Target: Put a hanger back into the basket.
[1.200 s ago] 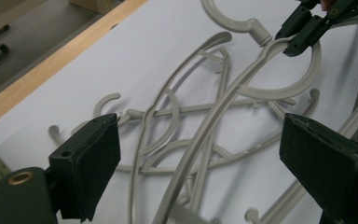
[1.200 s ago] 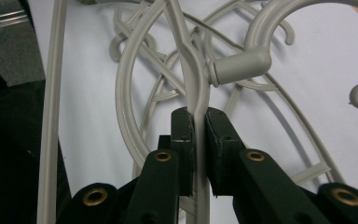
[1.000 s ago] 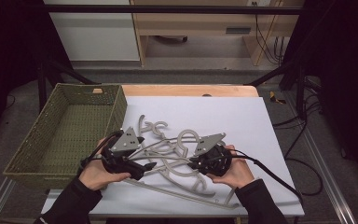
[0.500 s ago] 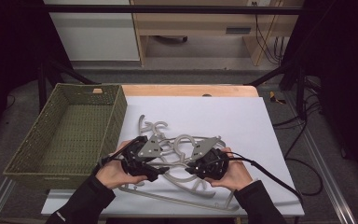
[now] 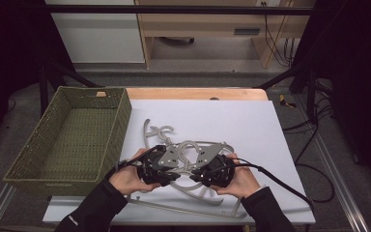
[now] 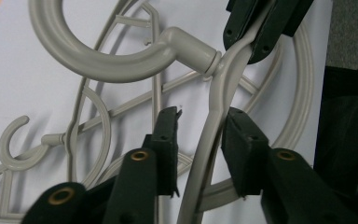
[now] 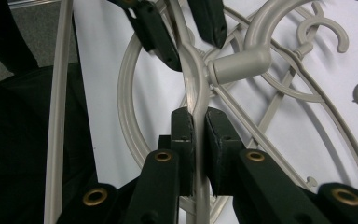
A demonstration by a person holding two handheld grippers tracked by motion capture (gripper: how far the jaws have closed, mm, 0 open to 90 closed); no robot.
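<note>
Several grey plastic hangers lie tangled on the white sheet (image 5: 236, 121). The top hanger (image 6: 121, 65) has its hook (image 5: 189, 146) raised between my hands. My right gripper (image 7: 196, 122) is shut on that hanger's arm (image 7: 195, 88), just below the hook's neck (image 7: 240, 63). My left gripper (image 6: 200, 135) faces it from the other side. Its jaws have just been closing and straddle the same arm (image 6: 210, 140), with a gap still showing at the left pad (image 6: 168, 135). In the high view the left gripper (image 5: 175, 175) and right gripper (image 5: 196, 177) sit tip to tip.
A green woven basket (image 5: 123, 121) with nothing in it stands at the table's left. Other hangers (image 5: 155, 131) spread behind the grippers, and a long grey hanger bar (image 5: 183, 208) lies near the front edge. Bare sheet extends to the back right.
My left hand has moved right, toward the right gripper, and its jaws have narrowed around the hanger arm. The right gripper has stayed put, still gripping.
</note>
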